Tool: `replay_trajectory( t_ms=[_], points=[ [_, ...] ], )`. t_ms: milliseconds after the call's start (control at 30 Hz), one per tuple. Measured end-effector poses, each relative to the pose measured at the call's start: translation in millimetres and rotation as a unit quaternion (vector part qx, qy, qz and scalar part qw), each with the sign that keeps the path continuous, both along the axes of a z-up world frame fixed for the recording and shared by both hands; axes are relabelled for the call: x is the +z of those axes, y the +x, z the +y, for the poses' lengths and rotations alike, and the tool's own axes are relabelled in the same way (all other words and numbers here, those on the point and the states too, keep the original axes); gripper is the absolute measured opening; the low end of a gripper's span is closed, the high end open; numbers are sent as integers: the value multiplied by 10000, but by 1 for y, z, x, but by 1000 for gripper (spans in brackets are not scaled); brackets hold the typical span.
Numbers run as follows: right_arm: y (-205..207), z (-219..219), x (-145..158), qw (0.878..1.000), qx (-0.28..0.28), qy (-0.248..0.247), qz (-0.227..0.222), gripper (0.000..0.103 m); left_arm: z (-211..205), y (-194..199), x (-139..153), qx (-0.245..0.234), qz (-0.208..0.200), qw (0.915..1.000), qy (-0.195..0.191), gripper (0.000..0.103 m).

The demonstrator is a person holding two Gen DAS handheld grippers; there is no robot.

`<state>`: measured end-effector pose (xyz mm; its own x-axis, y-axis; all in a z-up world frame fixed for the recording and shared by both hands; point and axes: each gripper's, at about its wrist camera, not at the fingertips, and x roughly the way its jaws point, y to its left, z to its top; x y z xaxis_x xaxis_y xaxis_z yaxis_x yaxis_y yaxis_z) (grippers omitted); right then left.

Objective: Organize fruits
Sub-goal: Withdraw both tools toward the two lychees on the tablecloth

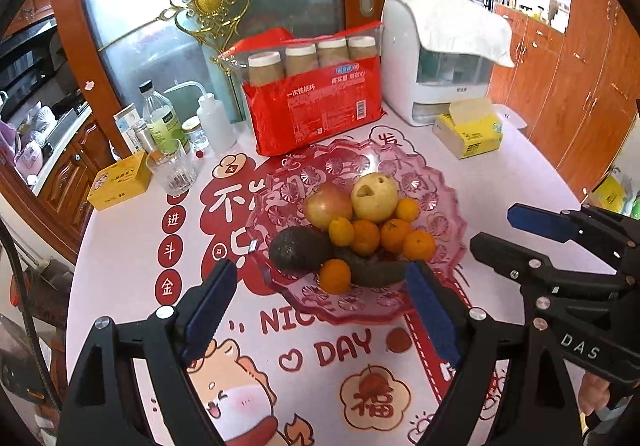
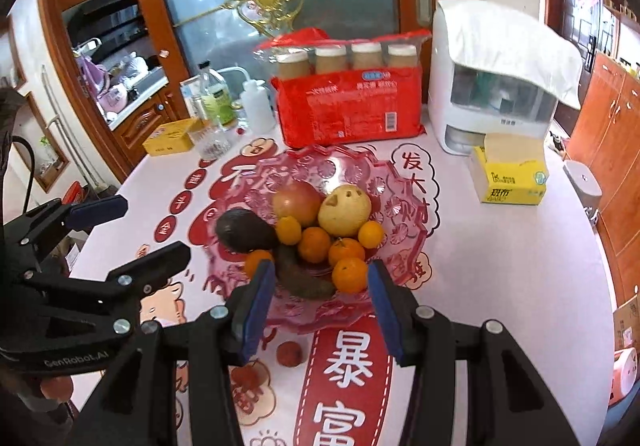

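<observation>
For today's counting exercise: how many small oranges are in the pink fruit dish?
6 oranges: one at the near edge, four clustered mid-dish, one right of the pear. Others may hide underneath.

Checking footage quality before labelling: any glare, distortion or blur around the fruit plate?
Left wrist view: fisheye bends the table edge, dark corner vignette; fruit plate sharp, evenly lit. Right wrist view: same warp; the plate's glass glints faintly, fruit sharp.

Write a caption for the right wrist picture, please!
Open right gripper hovers before a pink bowl of fruit; one small red fruit lies outside.
</observation>
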<state>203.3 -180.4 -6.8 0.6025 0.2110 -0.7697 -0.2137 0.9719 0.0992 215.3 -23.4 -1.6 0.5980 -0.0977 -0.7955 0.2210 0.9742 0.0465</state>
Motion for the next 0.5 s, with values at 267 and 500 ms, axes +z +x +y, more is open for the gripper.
replay_trajectory(
  t_ms=[267, 500],
  points=[
    [-34, 0, 2, 9999, 97, 1, -67, 49, 5, -37, -3, 161, 25, 9996, -214, 86],
    [-54, -2, -24, 9998, 104, -51, 167, 49, 16, -64, -34, 365, 236, 9986, -288, 86]
  ],
)
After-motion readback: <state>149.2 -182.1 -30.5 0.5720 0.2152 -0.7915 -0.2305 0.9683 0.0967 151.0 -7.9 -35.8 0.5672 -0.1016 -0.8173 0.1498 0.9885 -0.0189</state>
